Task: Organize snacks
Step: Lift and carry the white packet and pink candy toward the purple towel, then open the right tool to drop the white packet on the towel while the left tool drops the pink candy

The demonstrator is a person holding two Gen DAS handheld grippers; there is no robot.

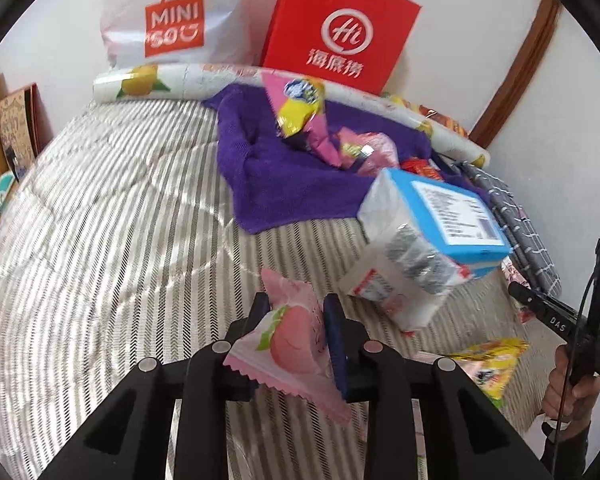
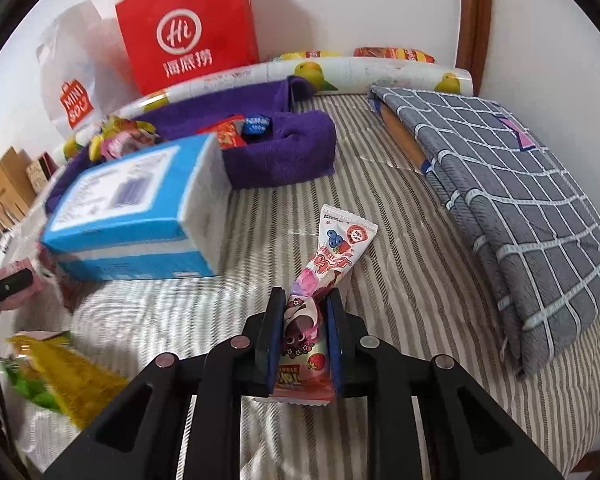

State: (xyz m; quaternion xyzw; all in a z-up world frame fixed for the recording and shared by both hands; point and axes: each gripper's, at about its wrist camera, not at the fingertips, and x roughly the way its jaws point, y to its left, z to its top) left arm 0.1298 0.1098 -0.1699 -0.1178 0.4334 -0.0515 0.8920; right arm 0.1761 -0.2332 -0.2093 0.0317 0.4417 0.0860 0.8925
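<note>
My left gripper is shut on a pink peach snack packet, held above the striped bed cover. My right gripper is shut on a cone-shaped strawberry snack packet whose tip points away over the bed. A purple towel tray holds several snack packets, including a pink-yellow cone packet; it also shows in the right wrist view. A blue-and-white box stands between the grippers and the tray, also in the right wrist view. A yellow packet lies at left.
A red paper bag and a white Miniso bag lean on the wall behind a rolled lemon-print sheet. A folded grey checked cloth lies on the right. The right hand's gripper body shows at the edge.
</note>
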